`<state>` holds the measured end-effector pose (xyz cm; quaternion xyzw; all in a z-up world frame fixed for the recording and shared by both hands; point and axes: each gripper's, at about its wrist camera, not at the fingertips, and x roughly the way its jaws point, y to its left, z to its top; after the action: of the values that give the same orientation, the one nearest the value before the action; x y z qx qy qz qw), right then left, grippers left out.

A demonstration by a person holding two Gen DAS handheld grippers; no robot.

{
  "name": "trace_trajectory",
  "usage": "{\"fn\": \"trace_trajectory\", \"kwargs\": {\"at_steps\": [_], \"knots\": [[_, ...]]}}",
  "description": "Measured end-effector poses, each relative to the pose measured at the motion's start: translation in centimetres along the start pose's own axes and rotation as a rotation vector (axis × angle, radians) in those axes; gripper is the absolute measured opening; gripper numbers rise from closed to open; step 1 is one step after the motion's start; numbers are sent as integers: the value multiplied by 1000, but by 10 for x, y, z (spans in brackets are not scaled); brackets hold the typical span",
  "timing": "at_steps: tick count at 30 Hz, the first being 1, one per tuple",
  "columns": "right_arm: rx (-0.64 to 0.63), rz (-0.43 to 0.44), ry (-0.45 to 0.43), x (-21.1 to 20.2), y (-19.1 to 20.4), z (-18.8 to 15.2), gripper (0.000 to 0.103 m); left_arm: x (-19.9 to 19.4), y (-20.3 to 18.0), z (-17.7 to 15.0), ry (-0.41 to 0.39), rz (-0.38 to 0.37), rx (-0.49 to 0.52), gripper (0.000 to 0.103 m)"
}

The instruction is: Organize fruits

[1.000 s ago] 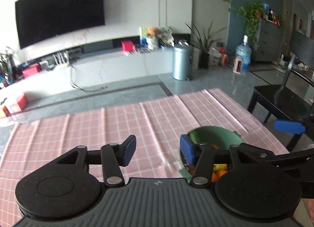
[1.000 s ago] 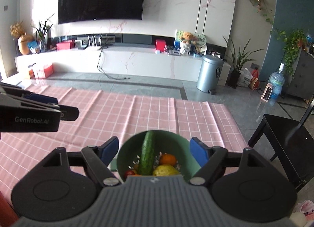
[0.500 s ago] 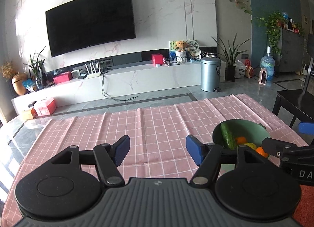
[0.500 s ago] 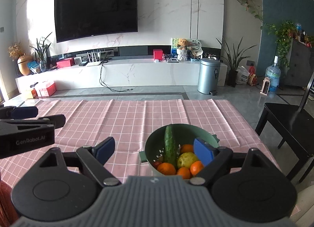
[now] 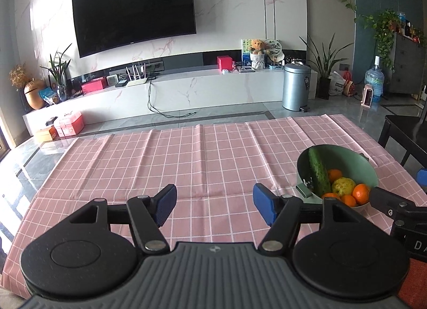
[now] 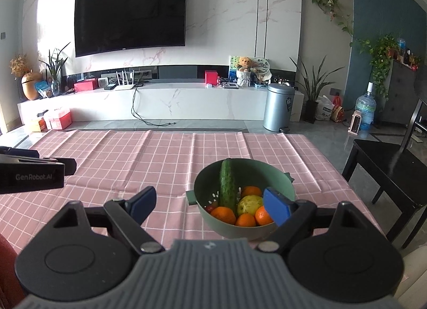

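Note:
A green bowl (image 6: 285, 181) stands on the pink checked tablecloth (image 6: 160, 159) near its right front. It holds a cucumber (image 6: 227, 185) leaning upright, several oranges (image 6: 224, 214) and a yellow-green fruit (image 6: 249, 203). The bowl also shows in the left wrist view (image 5: 355, 161), with the cucumber (image 5: 319, 173). My right gripper (image 6: 210, 205) is open and empty, just in front of the bowl. My left gripper (image 5: 214, 206) is open and empty over the cloth, left of the bowl.
A black chair (image 6: 387, 165) stands right of the table. Beyond the table's far edge are the floor, a metal bin (image 6: 279, 107), a white TV bench (image 6: 160, 100) and a wall TV.
Both grippers have drawn back and risen from the bowl. The bowl, earlier under the grippers' fingers, now lies further ahead in full view. Both stay open.

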<state>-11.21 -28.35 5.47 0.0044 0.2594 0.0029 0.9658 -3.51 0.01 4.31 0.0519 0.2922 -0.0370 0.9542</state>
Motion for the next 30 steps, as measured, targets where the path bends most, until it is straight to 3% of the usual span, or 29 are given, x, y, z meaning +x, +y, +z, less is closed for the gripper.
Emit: {"fn": "trace_trajectory", "kwargs": {"at_steps": [30], "knots": [[-7,-2,-6,-2,0,-1,86,1,3,-1,20,1,6,77]]}}
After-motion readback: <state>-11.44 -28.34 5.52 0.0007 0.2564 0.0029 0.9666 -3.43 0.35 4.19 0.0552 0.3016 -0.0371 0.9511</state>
